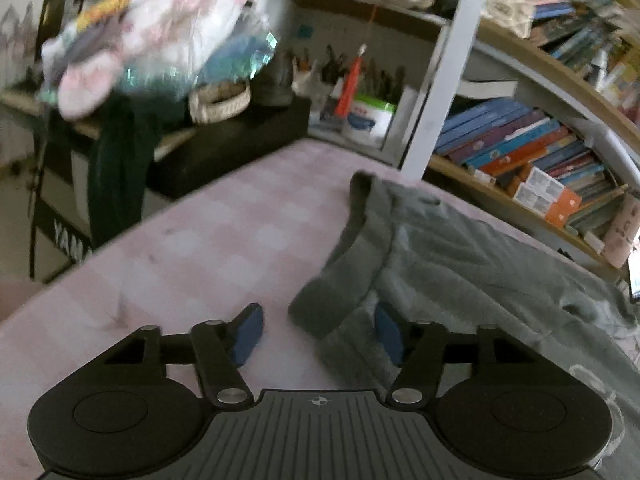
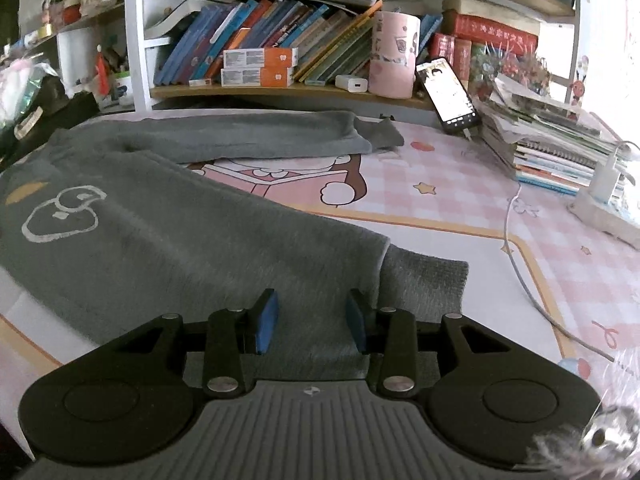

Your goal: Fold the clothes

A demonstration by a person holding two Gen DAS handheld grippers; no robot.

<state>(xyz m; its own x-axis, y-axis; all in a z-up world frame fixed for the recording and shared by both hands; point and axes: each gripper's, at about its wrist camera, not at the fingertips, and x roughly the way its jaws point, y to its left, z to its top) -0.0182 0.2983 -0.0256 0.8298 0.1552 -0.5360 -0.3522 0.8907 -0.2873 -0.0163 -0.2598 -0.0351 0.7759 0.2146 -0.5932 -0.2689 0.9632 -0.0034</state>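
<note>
Grey trousers (image 2: 160, 240): we lay them flat for folding. Left gripper (image 1: 318, 334) spread at the waistband (image 1: 344, 256); right gripper (image 2: 312, 322) spread over the cuff (image 2: 424, 280), readying grips.

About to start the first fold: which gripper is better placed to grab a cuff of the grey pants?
Probably left. The left gripper is open with the waistband corner of the grey pants between its fingers; the right gripper, also open, sits over mid-leg, beside the cuff.

grey sweatpants (image 2: 168, 220): 1 | phone (image 2: 448, 94): 1 | pink mug (image 2: 394, 54): 1 | orange boxes (image 2: 260, 66): 2
</note>
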